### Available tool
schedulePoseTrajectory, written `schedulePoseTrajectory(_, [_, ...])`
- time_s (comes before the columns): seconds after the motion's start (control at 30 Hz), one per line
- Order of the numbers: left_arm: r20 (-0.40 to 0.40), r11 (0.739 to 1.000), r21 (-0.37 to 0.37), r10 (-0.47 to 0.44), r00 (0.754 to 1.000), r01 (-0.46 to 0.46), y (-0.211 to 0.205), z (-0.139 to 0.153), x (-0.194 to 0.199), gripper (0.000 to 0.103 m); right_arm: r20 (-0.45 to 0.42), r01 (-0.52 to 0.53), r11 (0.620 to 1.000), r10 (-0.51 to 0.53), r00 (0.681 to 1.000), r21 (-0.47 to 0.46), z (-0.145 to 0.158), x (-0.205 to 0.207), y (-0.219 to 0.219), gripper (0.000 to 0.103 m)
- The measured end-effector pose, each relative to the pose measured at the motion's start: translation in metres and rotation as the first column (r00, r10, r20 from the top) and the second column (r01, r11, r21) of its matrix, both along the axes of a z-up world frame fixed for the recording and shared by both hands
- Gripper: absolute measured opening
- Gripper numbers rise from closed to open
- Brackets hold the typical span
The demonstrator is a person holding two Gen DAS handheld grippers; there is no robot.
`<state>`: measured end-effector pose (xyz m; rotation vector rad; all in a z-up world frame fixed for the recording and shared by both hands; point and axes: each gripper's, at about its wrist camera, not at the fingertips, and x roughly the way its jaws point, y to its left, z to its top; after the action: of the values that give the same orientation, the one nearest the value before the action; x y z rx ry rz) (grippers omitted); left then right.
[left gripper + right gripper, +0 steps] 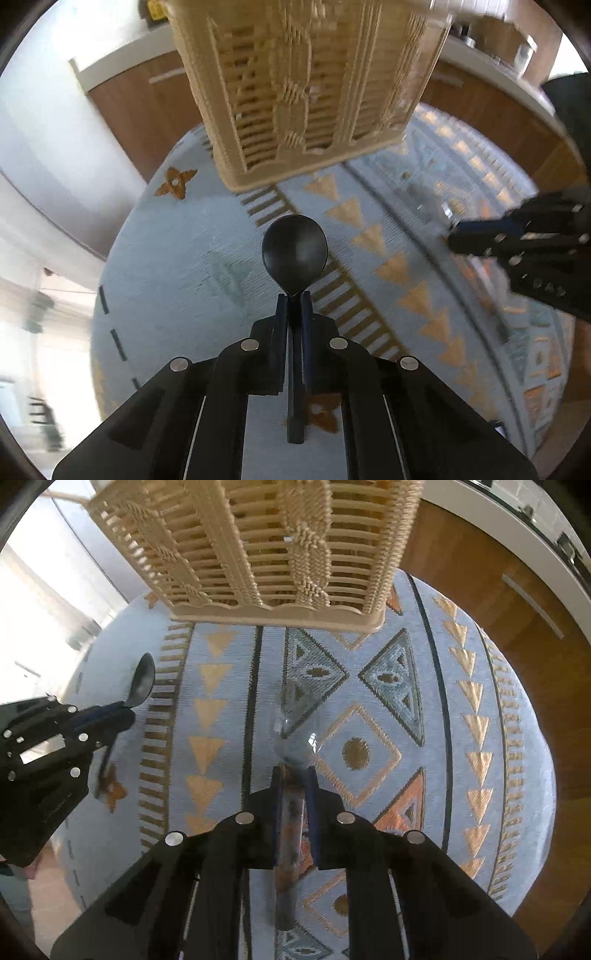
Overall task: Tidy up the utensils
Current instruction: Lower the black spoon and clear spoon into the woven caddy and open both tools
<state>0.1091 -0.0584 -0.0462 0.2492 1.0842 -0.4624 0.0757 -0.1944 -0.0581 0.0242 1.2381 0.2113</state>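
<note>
My left gripper (294,295) is shut on a black plastic spoon (294,245), bowl forward, held above the patterned cloth; it also shows in the right wrist view (142,681) at the left. My right gripper (294,770) is shut on a clear plastic spoon (297,716), bowl forward, hard to see against the cloth. A beige slatted utensil basket (306,92) stands ahead of both grippers on the table; in the right wrist view the basket (258,546) fills the top. The right gripper (452,236) shows at the right of the left wrist view.
A light blue tablecloth (369,709) with gold triangles and dark stripes covers the round table. Brown wooden cabinets with a white counter (122,96) stand behind. The wooden floor (546,686) lies past the table's right edge.
</note>
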Motion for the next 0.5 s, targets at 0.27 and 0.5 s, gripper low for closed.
schedulePoseTrajectory(0.27, [0.168, 0.962, -0.271, 0.075, 0.983, -0.027, 0.025, 0.071, -0.03, 0.005, 0.212, -0.027, 0.987, -0.008, 0.977, 0.161, 0.064, -0.04, -0.024, 0.01])
schedulePoseTrajectory(0.5, [0.366, 0.887, -0.461, 0.175, 0.914, 0.015, 0.039, 0.156, -0.05, 0.005, 0.473, -0.06, 0.974, -0.051, 0.88, 0.217, 0.136, -0.062, -0.028, 0.01])
